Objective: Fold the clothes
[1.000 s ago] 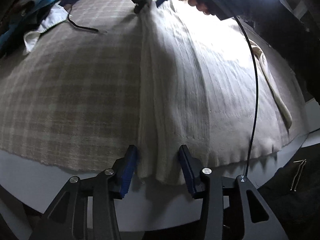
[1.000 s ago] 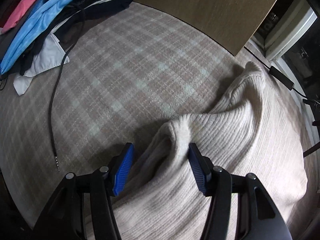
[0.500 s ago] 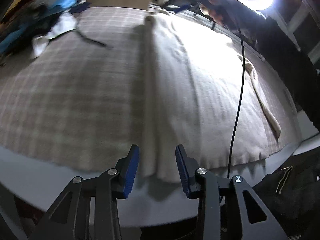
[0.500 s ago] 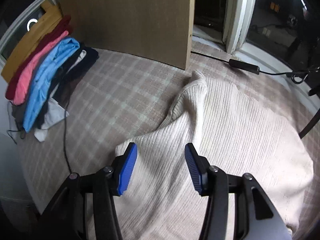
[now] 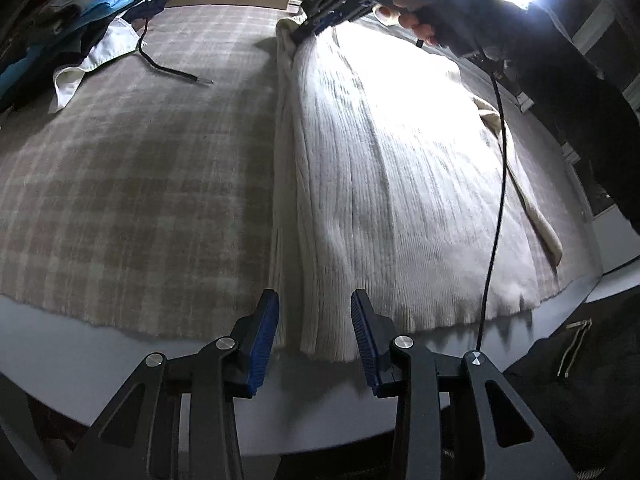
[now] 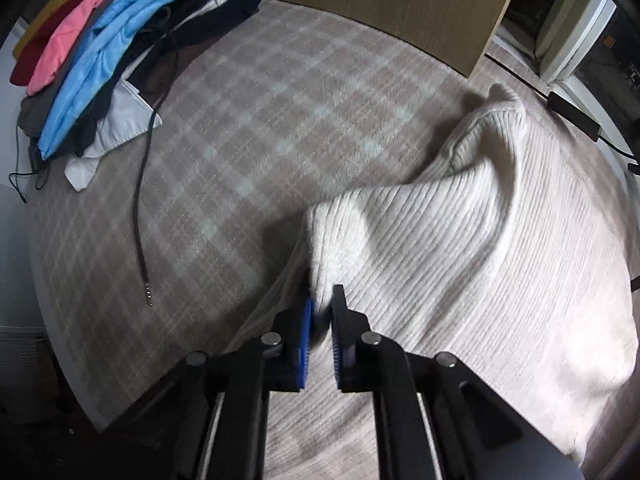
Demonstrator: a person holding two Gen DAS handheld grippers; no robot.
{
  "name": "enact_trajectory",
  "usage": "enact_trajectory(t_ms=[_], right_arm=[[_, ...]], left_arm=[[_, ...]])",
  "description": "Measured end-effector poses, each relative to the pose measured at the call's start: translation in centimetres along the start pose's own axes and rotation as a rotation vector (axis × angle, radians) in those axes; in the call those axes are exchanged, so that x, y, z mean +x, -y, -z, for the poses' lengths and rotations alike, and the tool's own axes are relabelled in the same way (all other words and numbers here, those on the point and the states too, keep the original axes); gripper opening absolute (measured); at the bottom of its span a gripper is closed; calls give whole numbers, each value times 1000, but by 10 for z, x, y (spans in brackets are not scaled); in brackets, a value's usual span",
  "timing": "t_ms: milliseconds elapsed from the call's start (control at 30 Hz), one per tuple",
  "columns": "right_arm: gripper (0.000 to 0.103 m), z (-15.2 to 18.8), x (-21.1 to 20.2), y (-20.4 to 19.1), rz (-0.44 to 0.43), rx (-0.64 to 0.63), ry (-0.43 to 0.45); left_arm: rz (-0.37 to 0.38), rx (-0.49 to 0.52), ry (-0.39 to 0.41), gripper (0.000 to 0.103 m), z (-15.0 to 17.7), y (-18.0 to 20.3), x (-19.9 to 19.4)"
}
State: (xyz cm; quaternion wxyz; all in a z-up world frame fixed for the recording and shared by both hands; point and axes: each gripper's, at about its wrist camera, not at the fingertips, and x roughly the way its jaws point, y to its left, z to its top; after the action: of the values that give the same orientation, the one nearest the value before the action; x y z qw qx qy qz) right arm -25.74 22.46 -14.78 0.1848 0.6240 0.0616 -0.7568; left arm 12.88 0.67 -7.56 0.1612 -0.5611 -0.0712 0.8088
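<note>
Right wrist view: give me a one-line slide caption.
Right gripper shut on a raised fold of the cream ribbed sweater, spread on the plaid cloth.

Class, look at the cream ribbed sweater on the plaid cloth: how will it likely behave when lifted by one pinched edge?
The sweater probably flops: it already bunches into soft ridges where the right gripper pinches it. Its thick rib knit suggests some weight, so the rest may drag. It seems unlikely to slip from the pads.
</note>
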Motion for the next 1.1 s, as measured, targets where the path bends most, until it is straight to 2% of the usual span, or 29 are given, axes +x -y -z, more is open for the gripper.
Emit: enact_trajectory(t_ms=[100, 167, 267, 333, 400, 600, 733, 800, 867, 900, 933, 1000, 1067, 1100], right_arm=[[8, -3, -5, 5, -20, 12, 17], [8, -5, -7, 8, -20, 17, 22], [8, -6, -5, 8, -16, 13, 20], [8, -7, -3, 8, -14, 11, 21], [8, -5, -3, 8, -15, 12, 28], [7, -10, -20, 7, -10, 18, 70], [7, -17, -10, 7, -9, 15, 44], [7, -16, -1, 5, 2, 10, 26], [9, -15, 5, 3, 5, 11, 12], [10, -15, 3, 4, 0, 19, 9], [14, -15, 0, 4, -1, 25, 12], [22, -15, -12, 3, 5, 29, 37], [38, -16, -24, 2, 12, 32, 62], [42, -16, -31, 2, 16, 34, 75]], left_arm=[[14, 11, -16, 34, 7, 3, 4], [13, 14, -20, 31, 6, 6, 9], [4, 5, -22, 20, 6, 6, 15], [10, 4, -16, 9, 5, 4, 15], [20, 6, -9, 7, 5, 4, 15], [25, -13, 37, 6, 1, -1, -5], [-20, -12, -13, 11, -1, -8, 8], [-19, -34, -28, 12, -2, -13, 9], [-21, -46, 2, 18, -4, -14, -3], [-23, -45, 23, 25, -4, -15, -10], [-19, -46, 37, 30, -4, -16, -15], [-22, -44, 29, 30, -6, -18, -10], [-31, -23, -2, 28, -9, -16, 2], [-35, -12, -17, 28, -11, -15, 8]])
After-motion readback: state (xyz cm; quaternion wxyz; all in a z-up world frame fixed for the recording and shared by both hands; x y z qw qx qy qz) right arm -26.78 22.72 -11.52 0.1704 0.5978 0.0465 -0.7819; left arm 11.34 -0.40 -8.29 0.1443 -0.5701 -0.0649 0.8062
